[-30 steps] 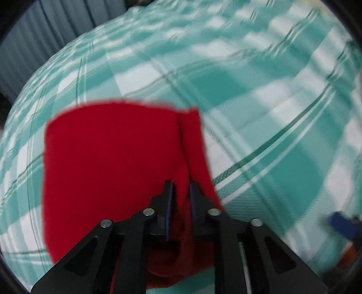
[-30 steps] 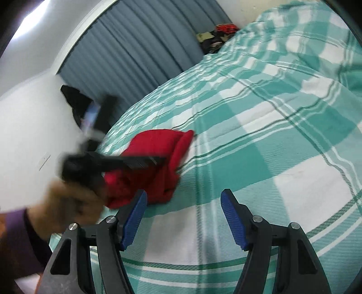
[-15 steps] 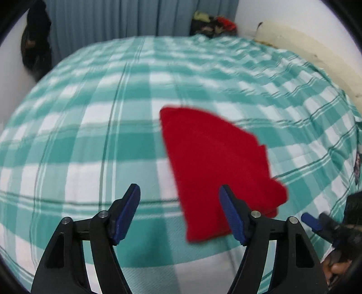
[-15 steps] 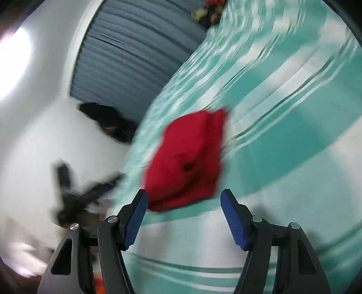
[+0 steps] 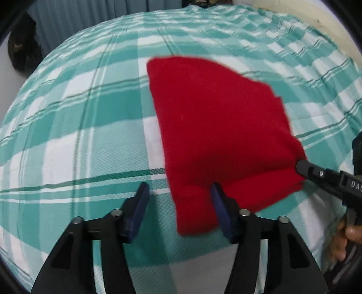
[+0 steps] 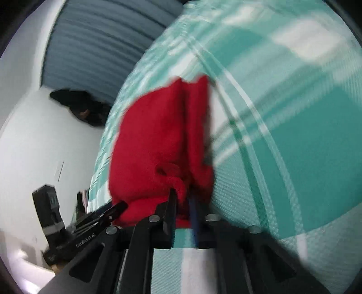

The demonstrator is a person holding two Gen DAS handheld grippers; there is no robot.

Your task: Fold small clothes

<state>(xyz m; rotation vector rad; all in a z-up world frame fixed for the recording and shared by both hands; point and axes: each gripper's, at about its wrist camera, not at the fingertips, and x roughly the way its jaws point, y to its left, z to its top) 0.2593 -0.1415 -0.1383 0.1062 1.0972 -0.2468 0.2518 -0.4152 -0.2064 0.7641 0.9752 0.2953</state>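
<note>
A small red garment [image 5: 217, 126] lies folded on the teal and white checked bedspread [image 5: 74, 126]. My left gripper [image 5: 178, 203] is open, its jaws around the garment's near left corner. My right gripper [image 6: 183, 203] is shut on the garment's [image 6: 163, 140] near edge; it also shows at the right in the left wrist view [image 5: 301, 166], at the garment's right corner. The left gripper's finger [image 6: 108, 213] shows at the lower left of the right wrist view, against the garment.
Blue-grey curtains [image 6: 97, 40] hang behind the bed. A dark bundle [image 6: 79, 106] sits by the white wall beside the bed. A pile of clothes [image 5: 203, 1] lies at the far end.
The left gripper let go of the garment, opened and came down to its near corner. The right gripper moved in and shut on the garment's edge.
</note>
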